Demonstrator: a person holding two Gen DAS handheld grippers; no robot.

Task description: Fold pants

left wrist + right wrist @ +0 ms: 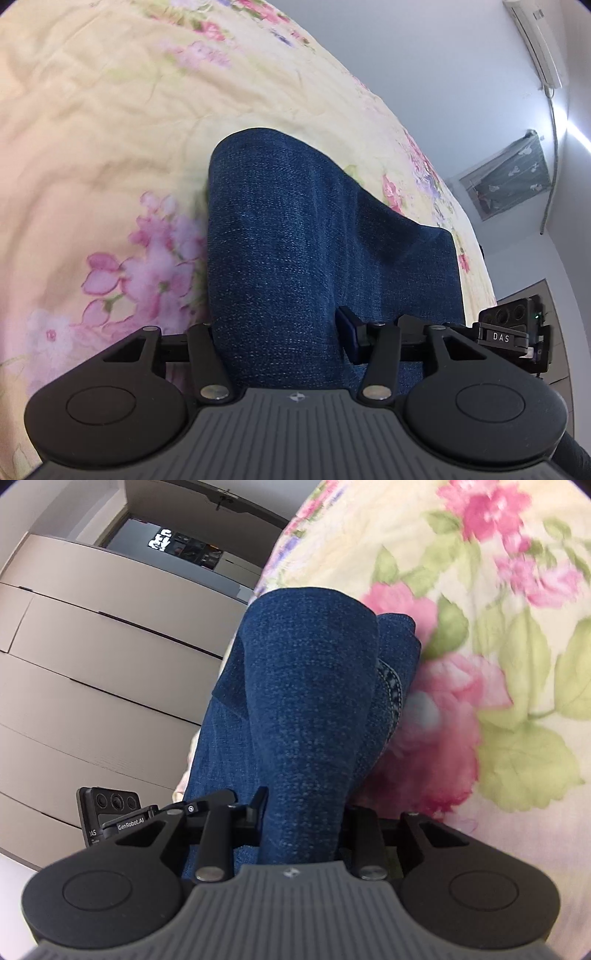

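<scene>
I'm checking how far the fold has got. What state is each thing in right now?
jeans: doubled over, draped between both grippers' jaws, above the bedspread.
left gripper: denim between its jaws.
right gripper: denim fills the gap between its jaws.
floral bedspread: spread out, wrinkled.
air conditioner: mounted on wall.

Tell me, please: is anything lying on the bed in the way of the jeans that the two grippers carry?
Nothing visible. In both wrist views the jeans hang from the grippers over the floral bedspread, and the cloth around them shows only its flower print.
</scene>
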